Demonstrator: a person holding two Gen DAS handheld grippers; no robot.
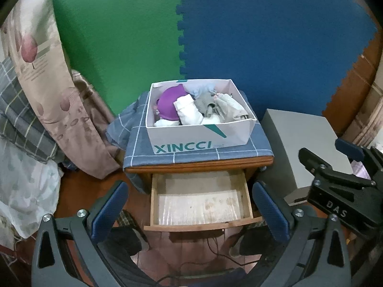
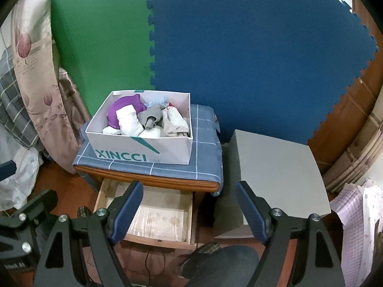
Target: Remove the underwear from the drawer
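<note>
Background: green and blue foam mats are standing behind the nightstand (image 1: 198, 161).
Drawer (image 1: 199, 205): lying open and bare.
Underwear (image 1: 194, 108): sitting in the box (image 1: 198, 137) at 12 o'clock, already moved out.
Fingers: left gripper (image 1: 191, 211) and right gripper (image 2: 189, 211) are gaping, holding nothing.

1. The right gripper (image 1: 344, 167) is cut off by the left wrist view's right edge, so its jaws cannot be judged there.
2. The clothes (image 1: 198, 107) overlap in the white box (image 1: 198, 138); lower pieces are hidden.
3. The drawer (image 2: 153, 215) is partly covered by a finger (image 2: 126, 212).
</note>
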